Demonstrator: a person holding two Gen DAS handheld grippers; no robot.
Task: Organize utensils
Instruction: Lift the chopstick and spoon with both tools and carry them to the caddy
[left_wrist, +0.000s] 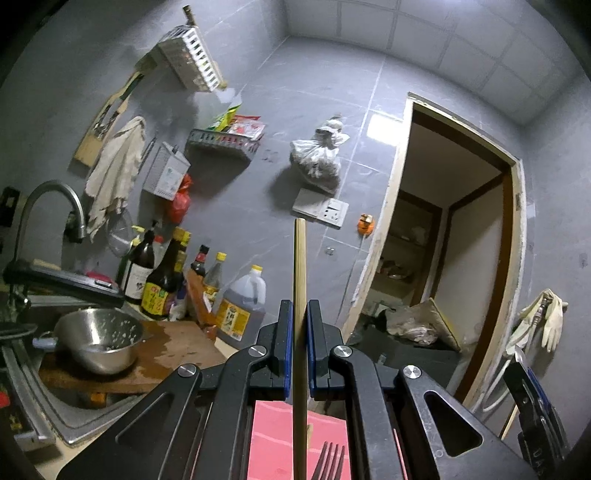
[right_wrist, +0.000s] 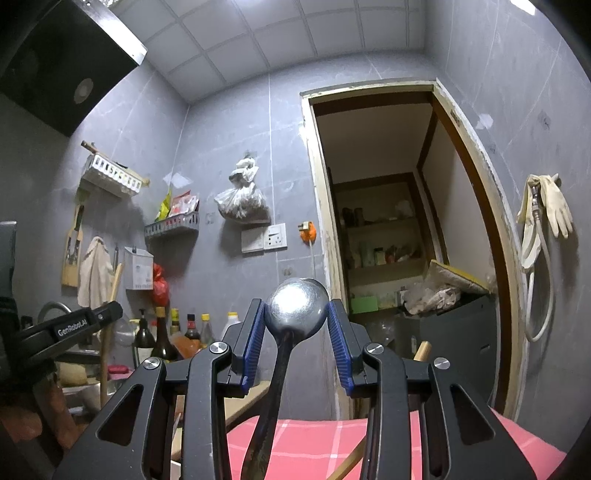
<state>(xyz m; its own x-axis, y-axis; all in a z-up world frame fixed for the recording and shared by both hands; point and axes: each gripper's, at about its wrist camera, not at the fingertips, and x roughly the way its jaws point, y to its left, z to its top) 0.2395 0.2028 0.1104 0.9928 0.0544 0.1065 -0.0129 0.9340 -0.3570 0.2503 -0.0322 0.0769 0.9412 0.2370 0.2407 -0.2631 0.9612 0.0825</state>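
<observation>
Two grippers loaded above the pink cloth (right_wrist: 314, 443): left gripper (left_wrist: 299, 325) clamps an upright chopstick (left_wrist: 299, 277); right gripper (right_wrist: 296, 314) pinches a metal spoon (right_wrist: 297, 308) bowl-up.

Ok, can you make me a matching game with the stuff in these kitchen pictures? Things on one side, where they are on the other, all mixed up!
Things:
1. chopstick
2. spoon
3. metal bowl
4. rubber gloves

Places:
A. hanging on the wall beside the doorway
B. pinched in the left gripper
C. on the wooden board over the sink
D. between the blue pads of the right gripper

Pairs: 1-B, 2-D, 3-C, 4-A
</observation>
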